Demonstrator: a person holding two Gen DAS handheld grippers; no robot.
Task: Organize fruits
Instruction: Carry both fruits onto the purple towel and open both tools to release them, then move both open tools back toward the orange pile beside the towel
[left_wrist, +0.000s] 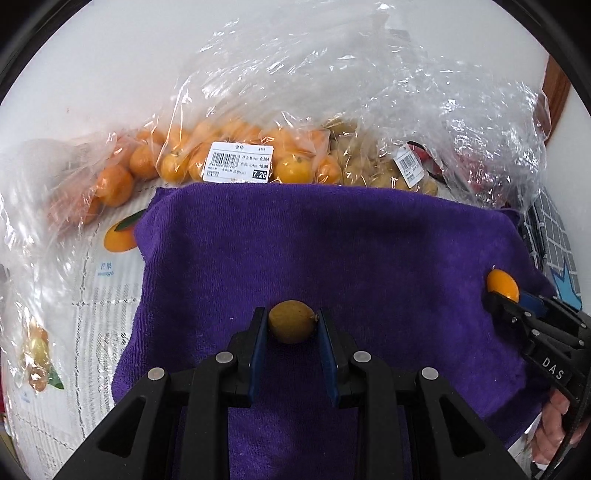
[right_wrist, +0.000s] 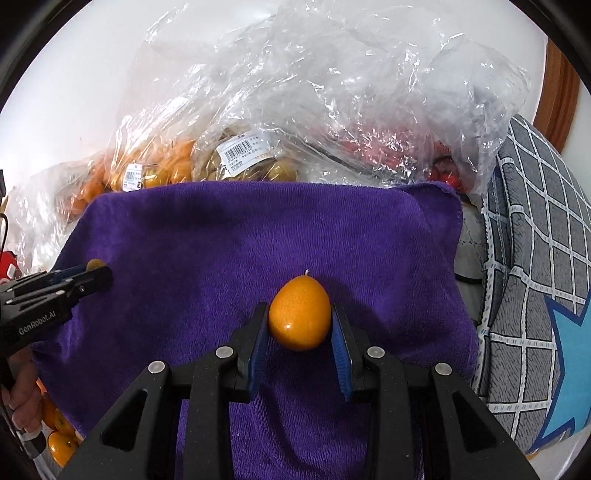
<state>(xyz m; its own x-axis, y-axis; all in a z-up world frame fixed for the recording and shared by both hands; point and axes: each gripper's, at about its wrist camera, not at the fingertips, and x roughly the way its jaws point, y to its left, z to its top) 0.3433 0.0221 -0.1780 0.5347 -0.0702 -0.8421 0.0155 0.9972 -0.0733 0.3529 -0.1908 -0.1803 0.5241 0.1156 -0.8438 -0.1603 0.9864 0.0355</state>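
Both jaws pinch fruit over the purple terry towel (left_wrist: 332, 251) — left gripper (left_wrist: 291, 325) a small brownish-yellow oval fruit (left_wrist: 291, 321), right gripper (right_wrist: 300, 321) a glossy orange egg-shaped kumquat (right_wrist: 299, 317) — so lower gently, release only once each rests.

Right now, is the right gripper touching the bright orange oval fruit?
Touching: the right wrist view shows the right gripper pressing the bright orange oval fruit on both sides.

- The purple towel (right_wrist: 258, 236) is matt, fuzzy cloth.
- The clear bags (right_wrist: 332, 85) are crinkled, glossy plastic.
- The orange fruit (right_wrist: 299, 317) has a smooth, shiny skin.
- The brown fruit (left_wrist: 291, 320) looks dull.
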